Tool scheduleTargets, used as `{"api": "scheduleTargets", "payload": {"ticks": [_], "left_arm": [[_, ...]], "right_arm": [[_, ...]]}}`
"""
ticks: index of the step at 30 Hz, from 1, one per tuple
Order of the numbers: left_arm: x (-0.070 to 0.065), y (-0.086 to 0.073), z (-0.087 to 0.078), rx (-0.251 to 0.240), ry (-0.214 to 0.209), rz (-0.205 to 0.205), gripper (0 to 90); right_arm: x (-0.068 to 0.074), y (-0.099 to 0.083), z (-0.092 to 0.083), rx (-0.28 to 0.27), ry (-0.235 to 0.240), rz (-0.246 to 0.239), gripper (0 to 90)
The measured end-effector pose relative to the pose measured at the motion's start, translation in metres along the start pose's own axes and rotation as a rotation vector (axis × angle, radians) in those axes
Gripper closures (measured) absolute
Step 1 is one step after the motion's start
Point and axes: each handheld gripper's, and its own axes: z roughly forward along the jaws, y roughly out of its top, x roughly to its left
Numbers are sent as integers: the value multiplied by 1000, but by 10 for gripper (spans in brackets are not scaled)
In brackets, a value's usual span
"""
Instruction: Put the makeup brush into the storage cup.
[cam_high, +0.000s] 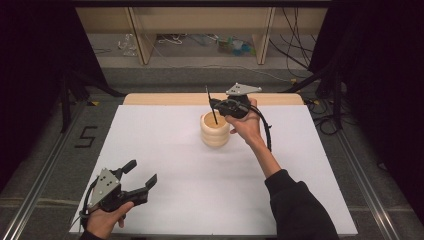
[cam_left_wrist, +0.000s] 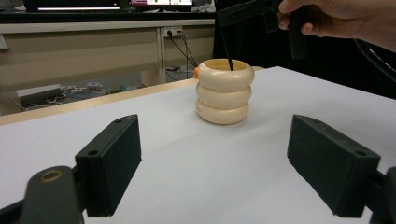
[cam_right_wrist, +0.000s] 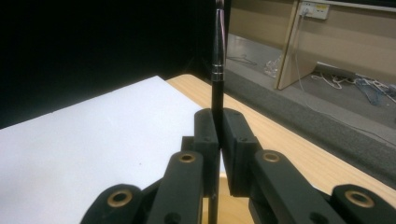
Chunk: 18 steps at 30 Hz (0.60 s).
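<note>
Pen: we hold the thin black pen (cam_high: 214, 111) straight up and down, with its low tip just inside the cup.
Left gripper: our left gripper (cam_high: 141, 173) waits near us over the white table (cam_high: 175, 165), jaws wide apart, holding nothing.
Right gripper: our right gripper (cam_high: 216, 104) is farther off, jaws squeezed tight on the pen.
Cup: the cream cup (cam_high: 215, 131) of 3 rings stands past the middle of the table.
How: we should lower slowly, keep the pen off the rim, then let go gently.
</note>
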Motion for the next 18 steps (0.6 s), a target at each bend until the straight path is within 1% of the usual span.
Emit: {"api": "scheduleTargets", "payload": {"ticks": [2,5,7,12,13,14,15,18], "left_arm": [[0,0,0,0,0,0,174],[0,0,0,2,0,-3,173],[0,0,0,2,0,-3,174],[0,0,0,1,0,1,174],[0,0,0,1,0,1,174],[0,0,0,1,0,1,174],[0,0,0,1,0,0,174],[0,0,0,1,0,2,174]], "right_arm": [[0,-2,1,3,5,4,855],[-1,-4,2,0,-6,9,855],[0,-4,3,6,2,8,855],[0,-7,5,18,-8,7,854],[0,-7,5,26,-1,5,855],[1,-7,6,27,-10,6,855],[1,-8,6,34,-9,-2,854],[2,-9,7,37,-7,0,854]]}}
